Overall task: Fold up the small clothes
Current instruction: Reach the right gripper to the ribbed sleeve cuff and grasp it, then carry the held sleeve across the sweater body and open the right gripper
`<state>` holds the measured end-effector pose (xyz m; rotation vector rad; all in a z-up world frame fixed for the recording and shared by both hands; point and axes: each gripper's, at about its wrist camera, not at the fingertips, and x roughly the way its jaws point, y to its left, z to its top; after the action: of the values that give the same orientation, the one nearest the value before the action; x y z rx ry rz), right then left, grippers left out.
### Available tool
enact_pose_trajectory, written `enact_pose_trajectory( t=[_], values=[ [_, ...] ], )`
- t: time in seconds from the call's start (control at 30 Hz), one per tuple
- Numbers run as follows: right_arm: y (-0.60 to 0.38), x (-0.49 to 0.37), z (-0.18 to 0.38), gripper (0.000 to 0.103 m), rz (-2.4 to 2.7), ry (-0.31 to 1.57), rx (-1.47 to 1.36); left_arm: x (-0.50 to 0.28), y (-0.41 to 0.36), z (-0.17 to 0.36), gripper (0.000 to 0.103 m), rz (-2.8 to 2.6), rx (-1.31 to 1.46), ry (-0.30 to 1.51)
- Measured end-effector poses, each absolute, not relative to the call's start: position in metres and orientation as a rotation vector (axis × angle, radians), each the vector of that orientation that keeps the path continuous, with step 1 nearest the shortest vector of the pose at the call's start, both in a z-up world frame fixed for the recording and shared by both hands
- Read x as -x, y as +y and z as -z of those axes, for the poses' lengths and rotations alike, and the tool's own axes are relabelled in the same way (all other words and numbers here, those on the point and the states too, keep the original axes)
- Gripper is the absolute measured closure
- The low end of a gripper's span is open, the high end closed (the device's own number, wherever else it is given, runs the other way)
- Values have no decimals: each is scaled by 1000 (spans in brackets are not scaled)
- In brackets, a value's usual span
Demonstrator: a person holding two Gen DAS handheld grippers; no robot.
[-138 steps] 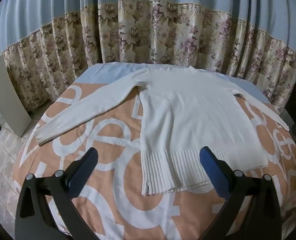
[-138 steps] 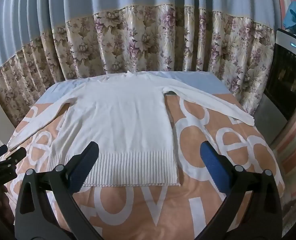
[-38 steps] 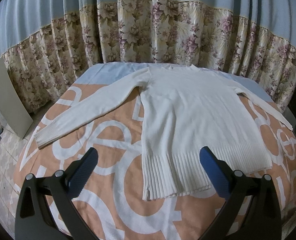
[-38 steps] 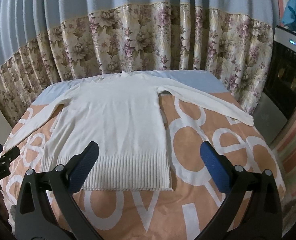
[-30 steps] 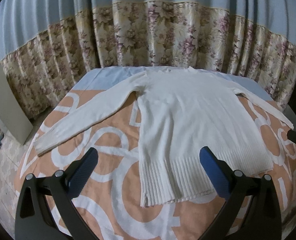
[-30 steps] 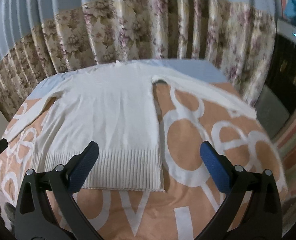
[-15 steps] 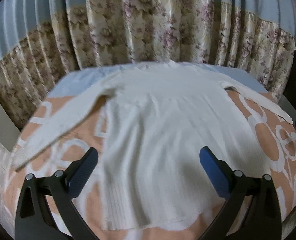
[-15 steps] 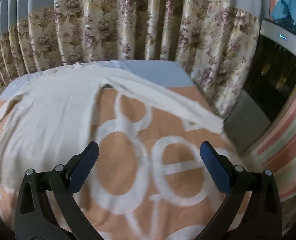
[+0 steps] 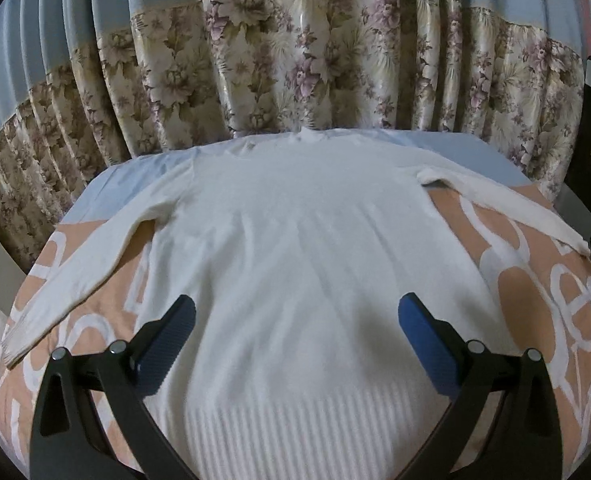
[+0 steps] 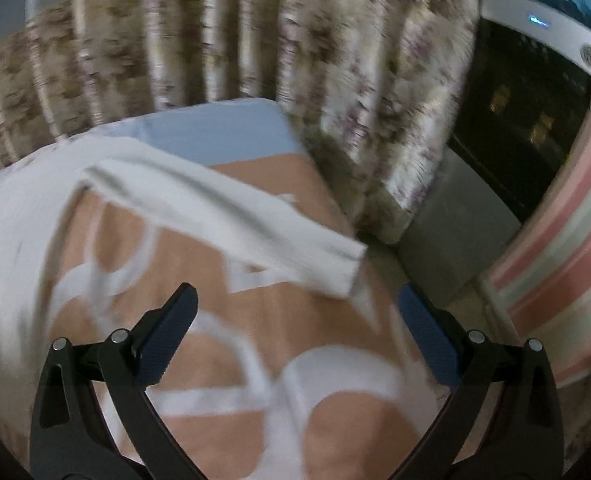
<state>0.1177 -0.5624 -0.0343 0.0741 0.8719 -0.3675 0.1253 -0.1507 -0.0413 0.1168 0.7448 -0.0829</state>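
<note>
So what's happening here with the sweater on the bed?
A white sweater lies spread flat on a peach patterned bedspread, both sleeves out, nothing folded yet. A person holds a gripper in each hand. The left gripper hovers open over the sweater's body; the right gripper hangs open just short of the right sleeve's cuff. Neither grips anything.

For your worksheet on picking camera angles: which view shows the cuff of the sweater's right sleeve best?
The right wrist view: the right sleeve cuff lies large just ahead of the open right gripper, though blurred. The left wrist view shows it only small, at the edge.
</note>
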Motion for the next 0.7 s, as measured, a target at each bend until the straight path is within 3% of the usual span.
enact_pose_trajectory(
  t=[0.13,0.27,0.43,0.5,0.53,0.6,0.7],
  values=[
    [-598,-131,46,9,409,889,-148,-134,-160,41,2,85,-99,741],
    [-616,-146,65,20,403,936,-204,-138,-165,42,2,82,-121,731],
    [-612,-160,84,24,373,987,-220,-144,-165,52,2,78,-145,743],
    [-604,-163,82,45,350,976,-218,-147,-164,56,2,77,-150,749],
    [-600,-165,81,49,348,974,-203,-147,-162,57,2,74,-151,749],
    [-585,-169,76,73,329,960,-131,-149,-160,60,2,74,-149,755],
    [-577,-170,70,78,309,925,-112,-154,-158,62,2,72,-154,750]
  ],
)
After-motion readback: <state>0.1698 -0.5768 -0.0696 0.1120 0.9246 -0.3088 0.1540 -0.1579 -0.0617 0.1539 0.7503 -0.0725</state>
